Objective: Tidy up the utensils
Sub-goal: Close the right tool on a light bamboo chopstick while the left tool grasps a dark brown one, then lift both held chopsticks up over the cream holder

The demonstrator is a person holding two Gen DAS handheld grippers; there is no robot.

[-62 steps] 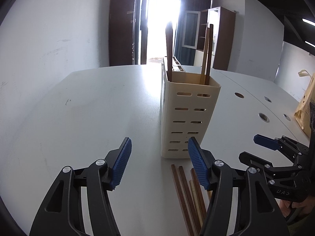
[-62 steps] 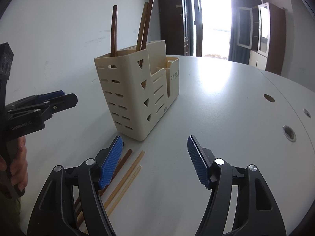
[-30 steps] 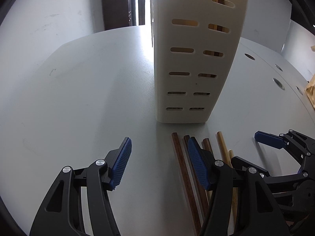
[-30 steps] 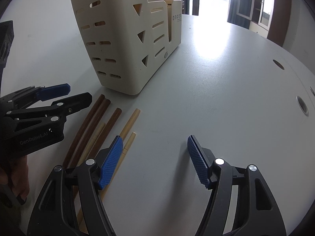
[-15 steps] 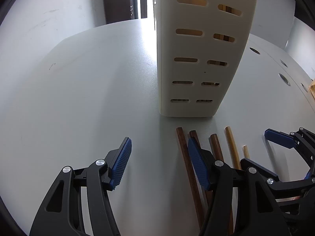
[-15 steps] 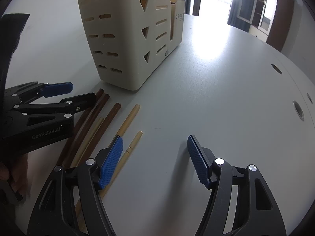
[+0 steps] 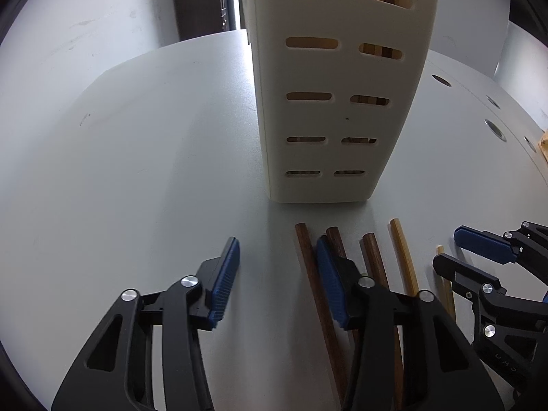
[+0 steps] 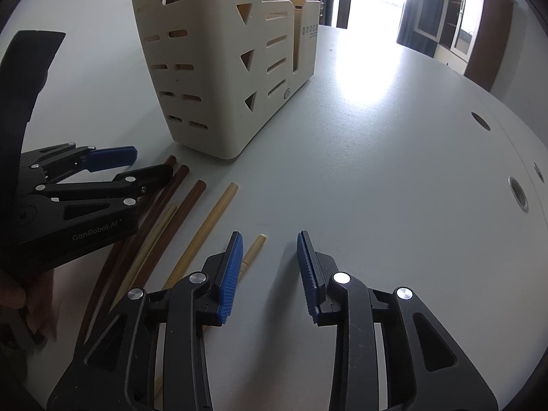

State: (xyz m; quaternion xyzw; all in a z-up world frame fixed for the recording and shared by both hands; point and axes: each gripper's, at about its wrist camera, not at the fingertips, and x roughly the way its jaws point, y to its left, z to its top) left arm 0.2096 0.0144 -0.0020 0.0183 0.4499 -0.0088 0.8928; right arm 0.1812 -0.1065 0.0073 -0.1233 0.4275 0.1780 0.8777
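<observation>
A broad, matte grey-white table (image 8: 394, 171) curves away to the far right, where round cable holes (image 8: 518, 193) are cut into it; beyond it stand dark wooden cabinets (image 8: 455, 17) and a doorway blown white with daylight. On the table stands a tall cream plastic utensil caddy (image 8: 219, 68), smooth-walled, pierced with slots and triangles, with wooden sticks visible through its slots. Just in front of it lie loose chopsticks (image 7: 316, 284), dark brown and pale bamboo, side by side. The left gripper (image 7: 278, 274), black with ribbed blue pads, is closing with the leftmost dark chopstick between its jaws, not yet pinched. The right gripper (image 8: 269, 267) is also closing, over bare table, a pale chopstick just left of it.
</observation>
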